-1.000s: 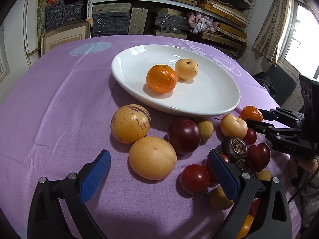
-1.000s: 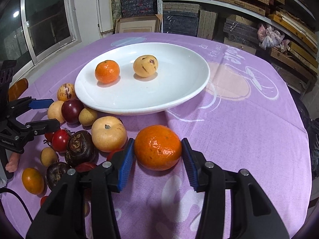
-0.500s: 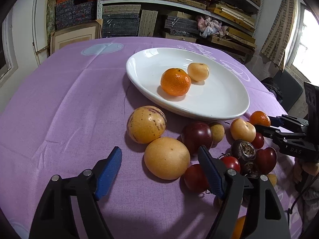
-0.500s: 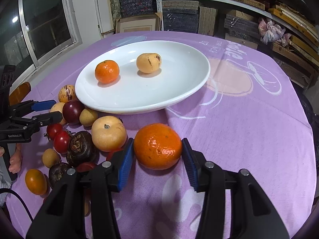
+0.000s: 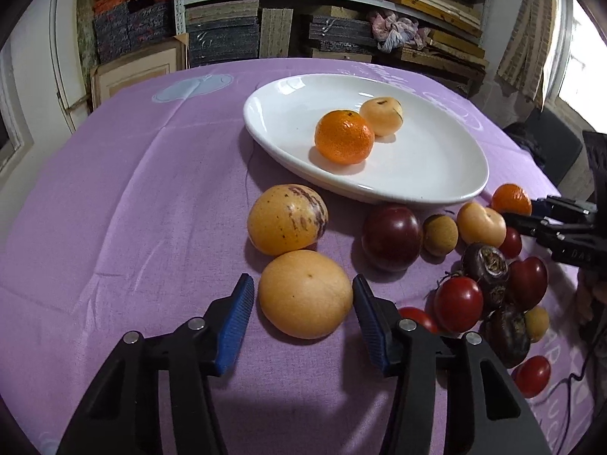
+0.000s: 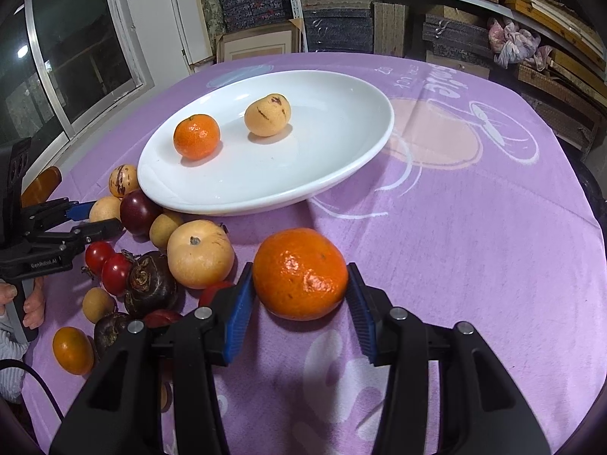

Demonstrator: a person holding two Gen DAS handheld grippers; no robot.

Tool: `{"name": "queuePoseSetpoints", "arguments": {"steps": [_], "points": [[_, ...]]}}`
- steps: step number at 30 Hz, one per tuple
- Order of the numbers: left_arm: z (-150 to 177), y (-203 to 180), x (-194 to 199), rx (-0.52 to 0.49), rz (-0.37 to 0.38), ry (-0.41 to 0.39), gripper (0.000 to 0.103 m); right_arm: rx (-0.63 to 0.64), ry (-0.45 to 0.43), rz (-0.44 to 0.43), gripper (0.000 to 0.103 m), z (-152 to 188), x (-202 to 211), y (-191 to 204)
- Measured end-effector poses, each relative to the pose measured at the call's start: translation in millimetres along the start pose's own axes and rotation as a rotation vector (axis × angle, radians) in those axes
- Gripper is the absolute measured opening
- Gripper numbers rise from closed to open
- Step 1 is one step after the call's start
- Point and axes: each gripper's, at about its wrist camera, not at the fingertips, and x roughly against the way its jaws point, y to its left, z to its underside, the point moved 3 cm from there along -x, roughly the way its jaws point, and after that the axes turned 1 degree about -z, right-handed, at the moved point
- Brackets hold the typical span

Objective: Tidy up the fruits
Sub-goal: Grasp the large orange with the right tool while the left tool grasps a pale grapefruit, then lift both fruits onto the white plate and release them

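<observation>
In the left wrist view a pale yellow round fruit (image 5: 305, 294) lies on the purple cloth between the blue pads of my left gripper (image 5: 303, 280). Its jaws are closing, with a thin gap still showing at the left pad. In the right wrist view my right gripper (image 6: 299, 265) is shut on a large orange (image 6: 299, 273) that rests on the cloth. Beyond both stands a white oval plate (image 5: 436, 174) holding a small mandarin (image 5: 343, 136) and a pale speckled fruit (image 5: 381, 116).
Loose fruit lies in front of the plate: a streaked yellow fruit (image 5: 287, 219), a dark plum (image 5: 392, 237), a longan (image 5: 440, 230), tomatoes (image 5: 458, 303) and mangosteens (image 5: 485, 263). Shelves of stacked goods (image 5: 341, 30) stand behind the table.
My left gripper has shifted so the pale yellow fruit sits between its pads, and its jaws have narrowed from wide open. The right gripper has stayed put on the orange.
</observation>
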Motion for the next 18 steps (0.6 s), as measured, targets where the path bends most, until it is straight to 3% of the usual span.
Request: {"name": "queuePoseSetpoints", "arguments": {"steps": [2,3,8,12,15,18], "points": [[0,-1,0,0.001,-0.002,-0.001,0.053,0.001,0.0,0.002,0.046,0,0,0],[0,1,0,0.011,-0.002,-0.003,0.048,0.003,-0.001,0.004,0.046,0,0,0],[3,2,6,0.034,0.02,-0.012,0.047,0.013,-0.004,-0.005,0.045,2,2,3],[0,-4,33,0.035,0.033,-0.108,0.047,0.016,-0.041,0.0,0.045,5,12,5],[-23,-5,53,0.05,0.055,-0.17,0.047,0.008,-0.099,0.009,0.045,0,32,5],[-64,-8,51,0.035,0.043,-0.168,0.047,0.018,-0.189,0.013,0.045,-28,59,11]]}}
